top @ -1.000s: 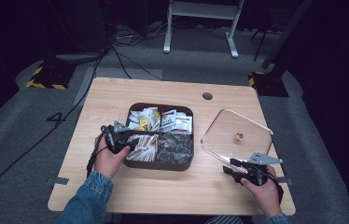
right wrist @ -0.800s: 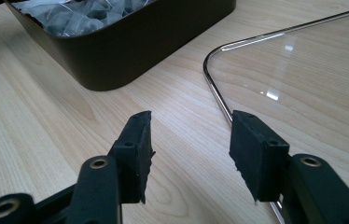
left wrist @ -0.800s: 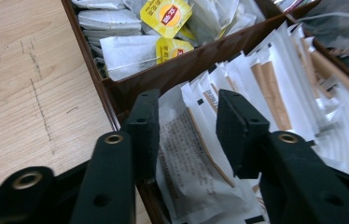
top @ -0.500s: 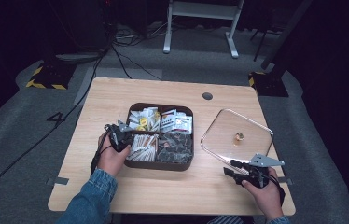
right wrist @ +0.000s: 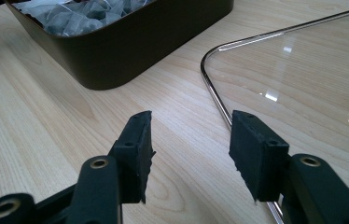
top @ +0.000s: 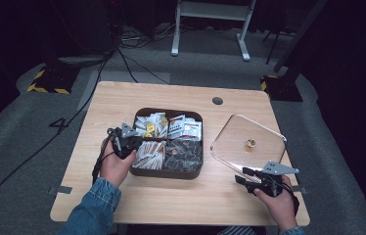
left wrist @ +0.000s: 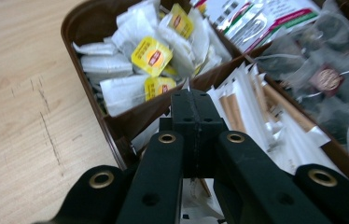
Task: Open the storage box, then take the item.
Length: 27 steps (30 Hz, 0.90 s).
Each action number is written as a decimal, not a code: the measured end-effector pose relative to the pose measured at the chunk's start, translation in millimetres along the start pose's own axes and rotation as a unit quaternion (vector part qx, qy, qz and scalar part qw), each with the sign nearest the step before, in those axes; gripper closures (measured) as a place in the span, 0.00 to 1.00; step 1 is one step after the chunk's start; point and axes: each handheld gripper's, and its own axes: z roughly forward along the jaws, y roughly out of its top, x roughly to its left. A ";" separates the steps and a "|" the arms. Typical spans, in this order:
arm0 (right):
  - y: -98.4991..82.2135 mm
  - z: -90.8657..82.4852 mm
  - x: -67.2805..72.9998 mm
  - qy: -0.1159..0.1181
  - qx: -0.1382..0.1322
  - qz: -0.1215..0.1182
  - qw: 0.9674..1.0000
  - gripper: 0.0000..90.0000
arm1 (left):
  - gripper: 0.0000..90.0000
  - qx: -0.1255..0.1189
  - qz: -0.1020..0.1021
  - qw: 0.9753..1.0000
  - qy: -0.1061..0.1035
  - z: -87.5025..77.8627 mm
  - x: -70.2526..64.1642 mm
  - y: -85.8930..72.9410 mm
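Keep the right hand-held gripper (right wrist: 189, 140) released and empty, low over the near table (right wrist: 32, 116), just beside the glass lid (right wrist: 303, 70). Lift the left hand-held gripper (left wrist: 193, 100), just clenched tight, slowly and straight up from the stick sachets (left wrist: 249, 116) in the near-left compartment of the brown box (left wrist: 116, 126). Check for a pinched sachet first; impossible to tell here. Avoid snagging the tea bags (left wrist: 151, 56) beyond.

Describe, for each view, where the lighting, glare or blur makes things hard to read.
High view: the table is lit and the floor around it falls to near black. Left gripper view: the left gripper and the dark pouches look soft, the yellow tea bags sharper. Right gripper view: glare spots on the glass lid.
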 end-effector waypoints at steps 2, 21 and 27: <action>-0.1 0.0 -0.1 0.000 0.000 0.001 1.000 0.55 | 1.00 -0.005 0.003 1.000 -0.003 -3.7 -0.1 1.7; 5.8 11.0 -2.0 0.011 0.000 0.001 1.000 0.55 | 1.00 -0.077 -0.027 0.997 0.000 -61.5 17.9 0.0; 12.9 22.3 -0.7 0.024 0.001 -0.004 1.000 0.55 | 1.00 -0.071 -0.045 0.996 0.029 -74.6 33.6 -14.5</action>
